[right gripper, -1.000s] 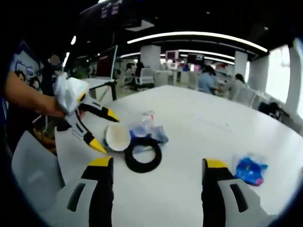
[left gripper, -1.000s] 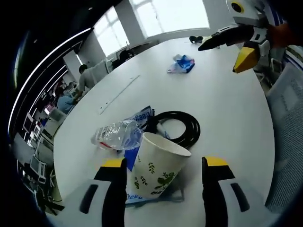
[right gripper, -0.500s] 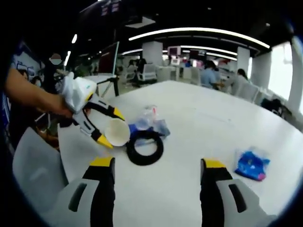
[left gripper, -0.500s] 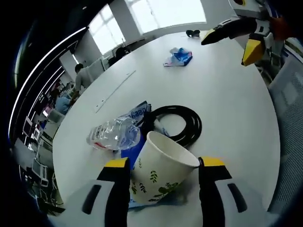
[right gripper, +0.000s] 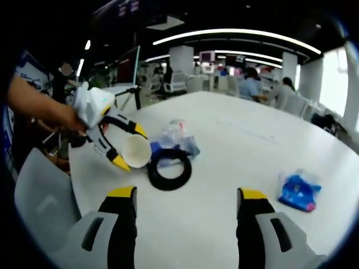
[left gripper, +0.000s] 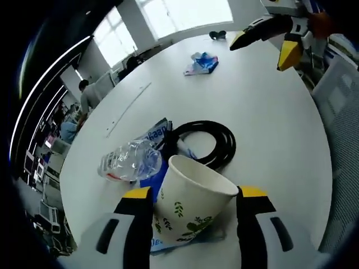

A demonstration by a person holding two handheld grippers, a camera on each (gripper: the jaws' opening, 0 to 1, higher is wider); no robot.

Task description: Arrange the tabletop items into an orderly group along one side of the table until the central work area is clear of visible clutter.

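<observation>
A white paper cup (left gripper: 190, 204) with green leaves lies tilted on a flat blue packet (left gripper: 156, 134). My left gripper (left gripper: 193, 193) is open, its jaws on either side of the cup and close against it. In the right gripper view the cup (right gripper: 136, 152) points its mouth at the camera between the left gripper's (right gripper: 129, 147) yellow tips. Beside the cup lie a crushed clear bottle (left gripper: 128, 162) and a black cable coil (left gripper: 208, 143). My right gripper (right gripper: 185, 193) hovers open over bare table, with nothing between its jaws. In the left gripper view the right gripper (left gripper: 261, 49) hangs at the far right.
A blue-and-white wrapper (left gripper: 200, 61) lies alone farther up the white table (left gripper: 269, 123), and a small dark object (left gripper: 217, 35) sits near the far edge. Grey chairs (right gripper: 42, 196) stand at the table's rim. People sit at desks beyond.
My left gripper has slid farther forward around the cup, which now looks larger between the jaws. Both views have shifted slightly. The bottle, coil and wrapper have not moved.
</observation>
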